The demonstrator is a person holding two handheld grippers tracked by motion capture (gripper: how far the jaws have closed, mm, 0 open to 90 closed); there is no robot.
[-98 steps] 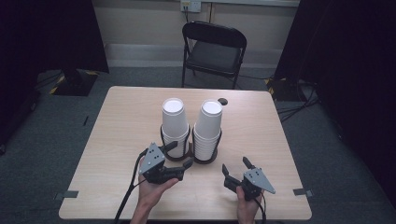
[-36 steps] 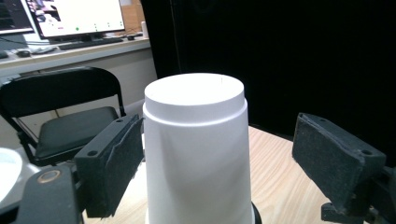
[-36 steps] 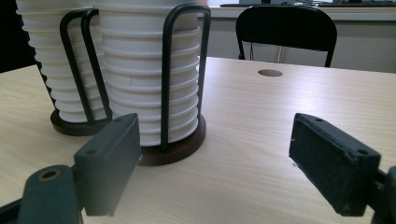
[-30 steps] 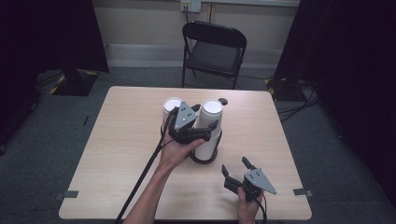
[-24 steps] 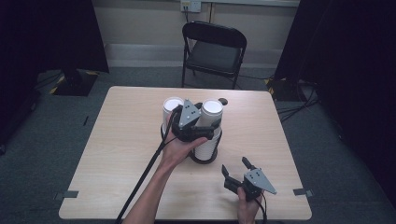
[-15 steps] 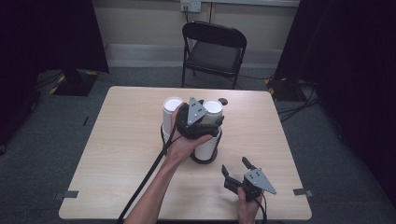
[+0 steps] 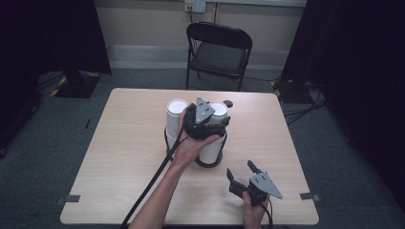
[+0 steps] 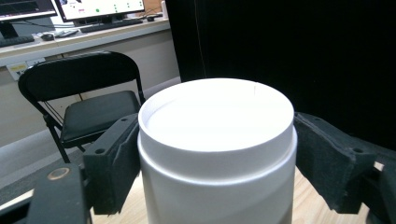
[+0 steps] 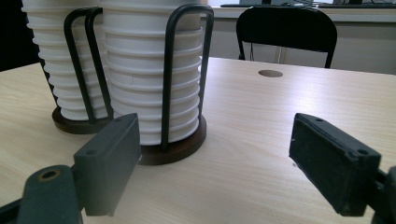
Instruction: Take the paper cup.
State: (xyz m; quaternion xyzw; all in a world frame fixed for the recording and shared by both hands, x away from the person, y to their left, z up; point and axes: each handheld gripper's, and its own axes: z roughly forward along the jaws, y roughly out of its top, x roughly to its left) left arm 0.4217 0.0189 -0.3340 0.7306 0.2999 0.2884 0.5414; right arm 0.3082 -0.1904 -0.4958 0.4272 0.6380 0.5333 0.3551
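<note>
No writing can be read on the cups. The left hand-held gripper [image 7: 216,118] sits at the top of the right cup stack [image 7: 213,143], mid-worktop [image 7: 119,152]; the left gripper view shows its jaws flanking the top cup [image 8: 217,154], the left pad at the wall, the right apart. The left stack [image 7: 175,117] stands at its 9 o'clock. The right hand-held gripper [image 7: 240,172], at 5 o'clock, has jaws apart; its view shows black wire holders [image 9: 187,70] on dark bases. A chair [image 7: 218,50] stands at 12
</note>
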